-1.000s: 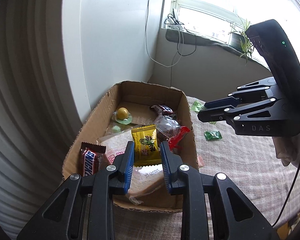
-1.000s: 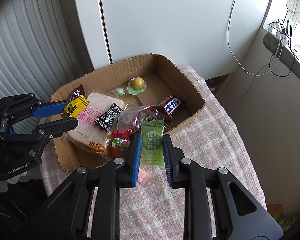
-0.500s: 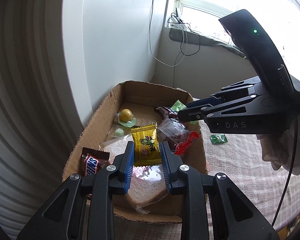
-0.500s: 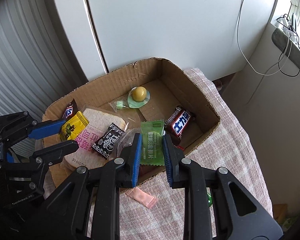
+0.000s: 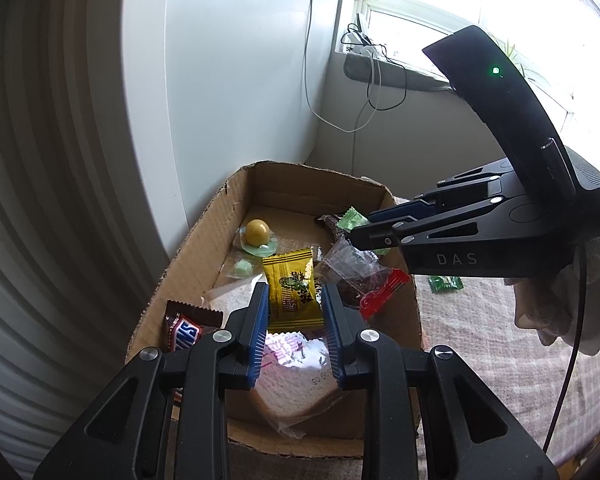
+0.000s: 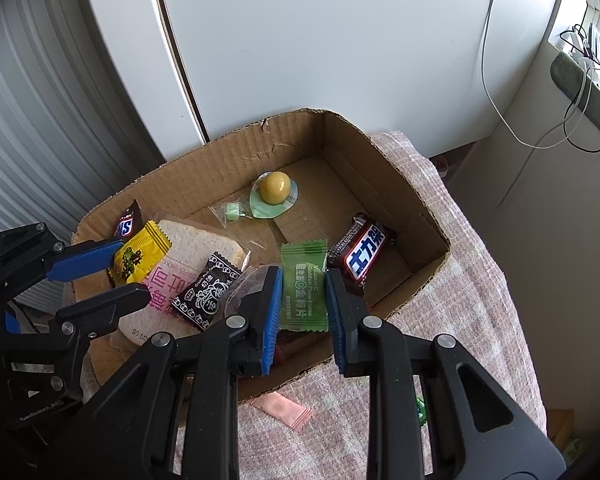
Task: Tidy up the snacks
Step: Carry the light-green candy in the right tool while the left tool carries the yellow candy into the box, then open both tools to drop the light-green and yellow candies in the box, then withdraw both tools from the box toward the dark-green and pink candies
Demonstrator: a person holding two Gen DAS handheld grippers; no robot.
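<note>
My left gripper [image 5: 294,292] is shut on a yellow snack packet [image 5: 293,289] and holds it above the near end of the cardboard box [image 5: 196,264]; it also shows in the right wrist view [image 6: 100,276] with the packet [image 6: 140,254]. My right gripper [image 6: 303,280] is shut on a green candy packet [image 6: 304,284] over the box's [image 6: 420,204] right side; it shows in the left wrist view [image 5: 360,228] with the green packet [image 5: 352,218].
In the box lie a wrapped bread slice [image 6: 180,280], a black packet [image 6: 206,286], a Snickers bar [image 5: 182,328], a dark chocolate bar [image 6: 362,254], a yellow ball sweet [image 6: 275,187] and a red-tipped clear bag [image 5: 364,276]. A pink packet [image 6: 282,408] and a green candy [image 5: 444,283] lie on the checked cloth.
My right gripper has carried the green packet from the cloth to above the inside of the box. My left gripper has stayed over the box with the yellow packet.
</note>
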